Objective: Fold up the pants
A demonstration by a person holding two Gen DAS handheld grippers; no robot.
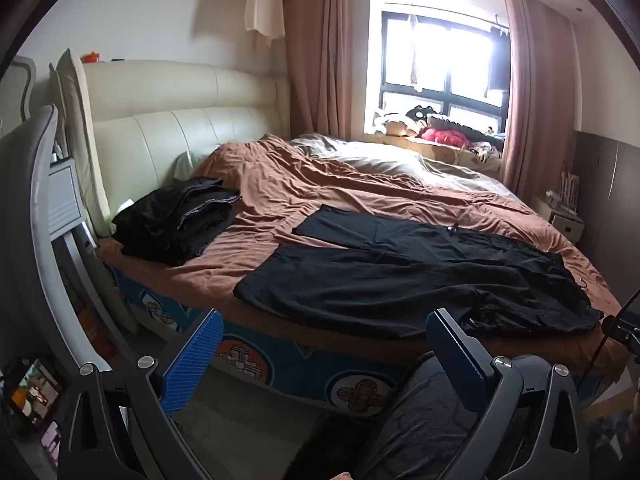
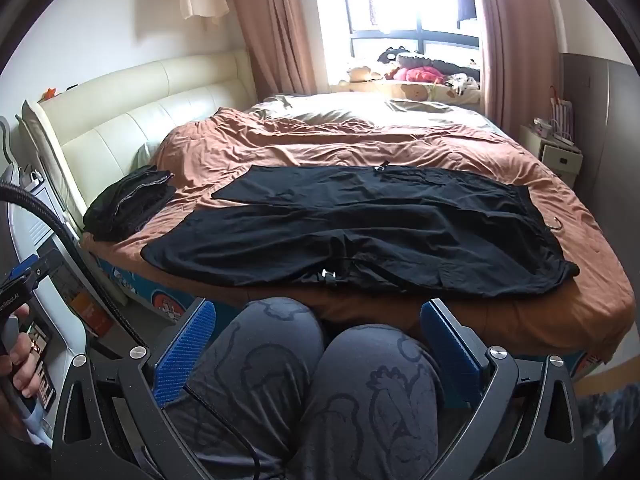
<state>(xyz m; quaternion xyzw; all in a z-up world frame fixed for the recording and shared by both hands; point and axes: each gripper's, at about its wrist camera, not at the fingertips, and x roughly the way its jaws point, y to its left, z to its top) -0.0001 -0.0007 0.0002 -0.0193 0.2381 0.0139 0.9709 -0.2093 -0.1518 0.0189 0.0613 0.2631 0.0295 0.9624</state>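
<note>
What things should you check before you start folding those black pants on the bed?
1. Black pants lie spread flat on the brown blanket, both legs showing: ok.
2. Left gripper is open and holds nothing: ok.
3. Right gripper is open and holds nothing: ok.
4. Nothing lies on top of the pants: ok.
5. Folded black pile sits apart from the pants, near the headboard: ok.
6. Grippers touching the cloth: not ok, both are short of the bed edge.
</note>
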